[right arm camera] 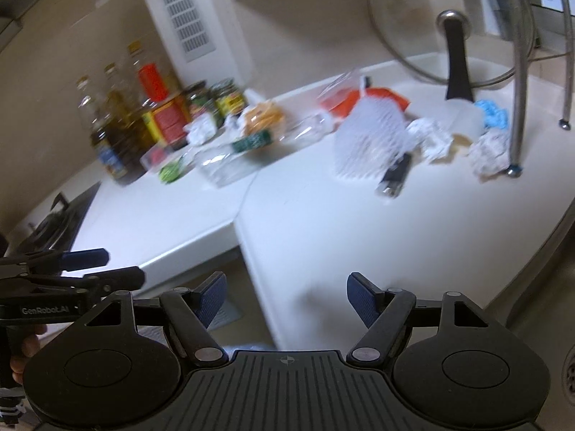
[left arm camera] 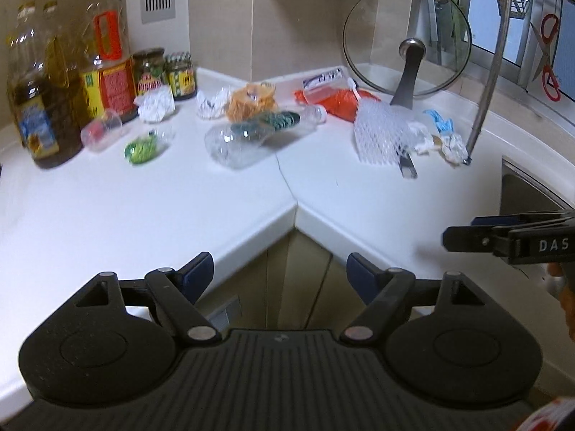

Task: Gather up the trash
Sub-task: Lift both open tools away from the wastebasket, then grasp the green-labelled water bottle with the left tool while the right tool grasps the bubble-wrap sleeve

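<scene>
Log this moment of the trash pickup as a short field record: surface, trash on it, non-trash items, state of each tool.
surface: white corner countertop
trash: crushed clear bottle, white foam net, crumpled paper, orange bag, green wrapper
non-trash: oil bottles and jars at the left wall; glass lid propped at the back
left tool: open, empty, short of the counter edge
right tool: open, empty
collected so far: nothing in either tool
</scene>
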